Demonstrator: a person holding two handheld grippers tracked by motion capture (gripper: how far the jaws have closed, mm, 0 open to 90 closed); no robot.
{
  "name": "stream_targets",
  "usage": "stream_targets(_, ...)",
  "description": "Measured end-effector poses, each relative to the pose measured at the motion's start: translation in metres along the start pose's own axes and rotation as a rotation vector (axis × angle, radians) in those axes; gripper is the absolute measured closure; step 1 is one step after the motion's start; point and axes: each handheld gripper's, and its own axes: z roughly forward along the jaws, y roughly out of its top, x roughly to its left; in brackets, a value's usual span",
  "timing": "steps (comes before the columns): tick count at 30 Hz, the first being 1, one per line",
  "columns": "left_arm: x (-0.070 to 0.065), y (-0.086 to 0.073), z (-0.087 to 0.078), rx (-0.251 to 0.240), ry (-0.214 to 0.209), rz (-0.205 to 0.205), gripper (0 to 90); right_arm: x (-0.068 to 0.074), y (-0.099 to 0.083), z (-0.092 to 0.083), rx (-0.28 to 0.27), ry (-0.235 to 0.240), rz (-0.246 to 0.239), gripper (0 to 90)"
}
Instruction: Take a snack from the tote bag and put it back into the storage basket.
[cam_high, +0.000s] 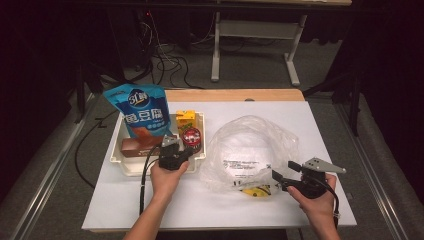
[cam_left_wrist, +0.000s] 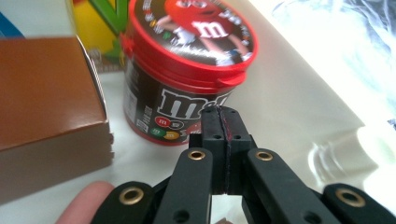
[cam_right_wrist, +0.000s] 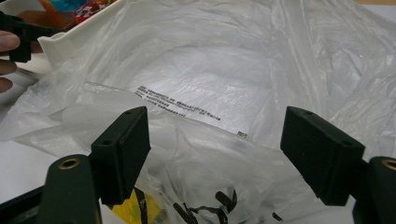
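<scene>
Left gripper (cam_left_wrist: 223, 122) closed, empty, just short of M&M's tub (cam_left_wrist: 187, 70) in tray (cam_high: 131, 167). Right gripper (cam_right_wrist: 215, 154) open at plastic bag (cam_right_wrist: 210, 79), right of tray.

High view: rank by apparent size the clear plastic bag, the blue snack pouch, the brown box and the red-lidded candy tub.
1. Clear plastic bag, clearly the largest.
2. Blue snack pouch, standing in the white tray.
3. Brown box, partly hidden by the pouch, so its place is less sure.
4. Red-lidded candy tub, smallest.
</scene>
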Motion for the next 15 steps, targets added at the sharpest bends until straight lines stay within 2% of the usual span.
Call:
stream_targets(2,0.002,-0.003,-0.006,-0.018,-0.003,0.01,89.0,0.0,0.0,0.0,0.001,0.001,0.003,24.5)
stream_targets(3,0.003,-0.004,-0.009,-0.026,0.006,0.013,86.1,0.0,0.0,0.0,0.0,0.0,0.002,24.5)
stream_targets(5,0.006,-0.007,-0.017,-0.035,0.051,0.004,81.6,0.0,0.0,0.0,-0.006,0.005,-0.007,24.5)
stream_targets(8,0.012,-0.012,-0.029,-0.053,0.06,0.019,74.3,0.001,0.0,0.0,-0.008,0.005,-0.009,24.4)
stream_targets(11,0.014,-0.016,-0.04,-0.065,0.045,0.041,66.9,0.001,0.0,-0.001,-0.012,0.004,-0.009,24.3)
stream_targets(15,0.015,-0.016,-0.053,-0.092,0.021,0.053,51.3,0.001,0.0,-0.001,-0.012,0.004,-0.011,24.0)
